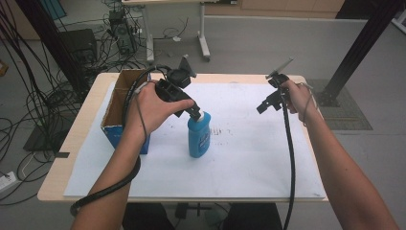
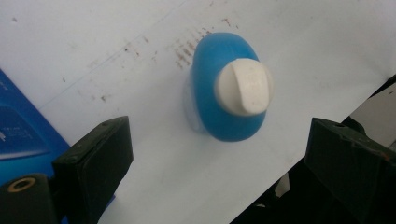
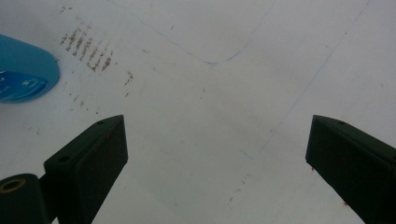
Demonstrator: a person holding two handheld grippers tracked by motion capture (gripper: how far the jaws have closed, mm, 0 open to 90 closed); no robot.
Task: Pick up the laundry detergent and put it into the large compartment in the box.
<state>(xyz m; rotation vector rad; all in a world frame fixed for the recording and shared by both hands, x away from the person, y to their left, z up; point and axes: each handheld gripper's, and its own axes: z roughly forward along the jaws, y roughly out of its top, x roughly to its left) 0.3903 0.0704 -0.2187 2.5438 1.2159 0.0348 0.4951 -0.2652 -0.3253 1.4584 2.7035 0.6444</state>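
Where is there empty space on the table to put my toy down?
The white paper is bare right of the blue bottle, under the right hand-held gripper, and along the near edge. It is crowded at the left, where the cardboard box, bottle and left hand-held gripper bunch together.

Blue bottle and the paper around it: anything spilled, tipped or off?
Nothing spilled or tipped. The blue bottle stands upright with its white cap on. The only oddity is brownish speckled marks on the white paper beside the bottle. They look like dry stains, not liquid.
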